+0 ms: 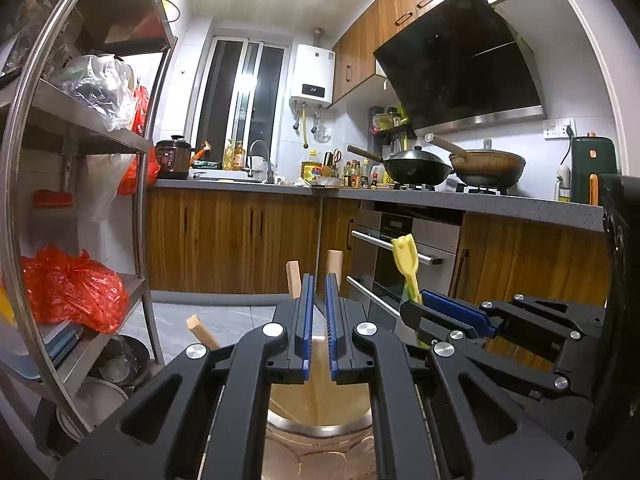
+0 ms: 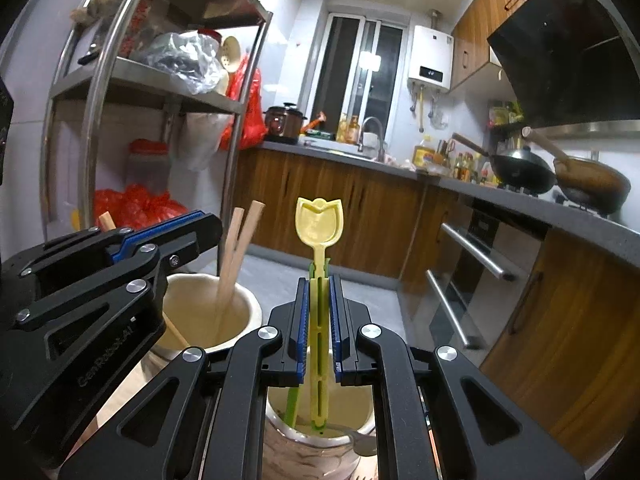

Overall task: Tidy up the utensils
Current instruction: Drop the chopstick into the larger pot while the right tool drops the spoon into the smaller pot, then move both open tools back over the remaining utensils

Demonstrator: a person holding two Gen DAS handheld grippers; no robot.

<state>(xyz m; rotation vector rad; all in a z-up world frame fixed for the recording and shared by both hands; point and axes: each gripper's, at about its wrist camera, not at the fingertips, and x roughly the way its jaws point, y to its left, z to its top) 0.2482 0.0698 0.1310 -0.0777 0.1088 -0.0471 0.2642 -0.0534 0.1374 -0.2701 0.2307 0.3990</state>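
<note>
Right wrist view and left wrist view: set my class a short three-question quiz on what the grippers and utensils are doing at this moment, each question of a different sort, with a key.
1. True or false: the right gripper is shut on the yellow spoon.
2. Multiple choice: the wooden chopsticks stand in
A. the black wok on the stove
B. the cream cup below the left gripper
C. the sink
3. Fill in: behind the yellow spoon's handle, a second utensil of ____ colour stands in the right-hand cup.

Key: 1 true; 2 B; 3 green.
</note>
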